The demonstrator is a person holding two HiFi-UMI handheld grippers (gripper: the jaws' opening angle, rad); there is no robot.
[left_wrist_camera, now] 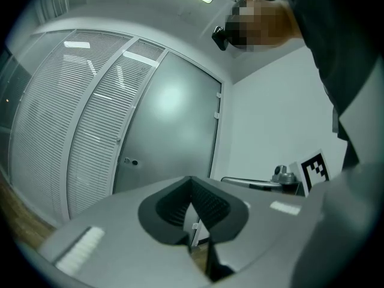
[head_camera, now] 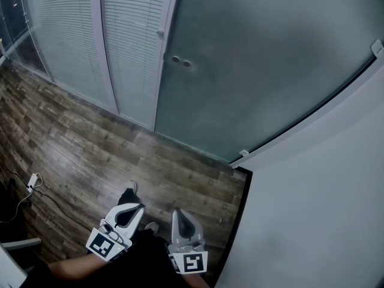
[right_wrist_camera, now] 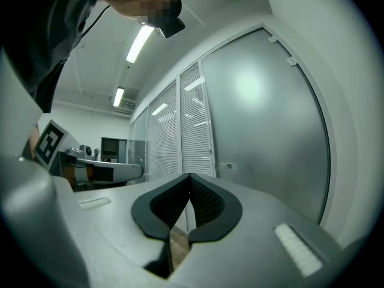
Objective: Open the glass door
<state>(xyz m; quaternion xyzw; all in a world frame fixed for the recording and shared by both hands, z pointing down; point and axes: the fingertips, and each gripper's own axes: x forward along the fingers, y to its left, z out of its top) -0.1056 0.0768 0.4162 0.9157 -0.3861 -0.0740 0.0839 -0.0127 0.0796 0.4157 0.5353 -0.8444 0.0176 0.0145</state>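
Note:
The frosted glass door (head_camera: 264, 65) stands closed ahead, with two small round lock fittings (head_camera: 180, 61) near its left edge. It also fills the left gripper view as the glass door (left_wrist_camera: 174, 125) and the right gripper view as the glass door (right_wrist_camera: 264, 119). My left gripper (head_camera: 133, 206) and right gripper (head_camera: 178, 212) hang low by my legs, well short of the door. Both point level at it. The left gripper (left_wrist_camera: 191, 179) is shut and holds nothing. The right gripper (right_wrist_camera: 189, 176) is likewise shut and holds nothing.
Glass panels with white blinds (head_camera: 129, 47) run to the left of the door. A white wall (head_camera: 324, 209) closes the right side, meeting the door frame (head_camera: 240, 156). Wooden floor (head_camera: 90, 155) lies below, with a cable and plug (head_camera: 31, 182) at far left.

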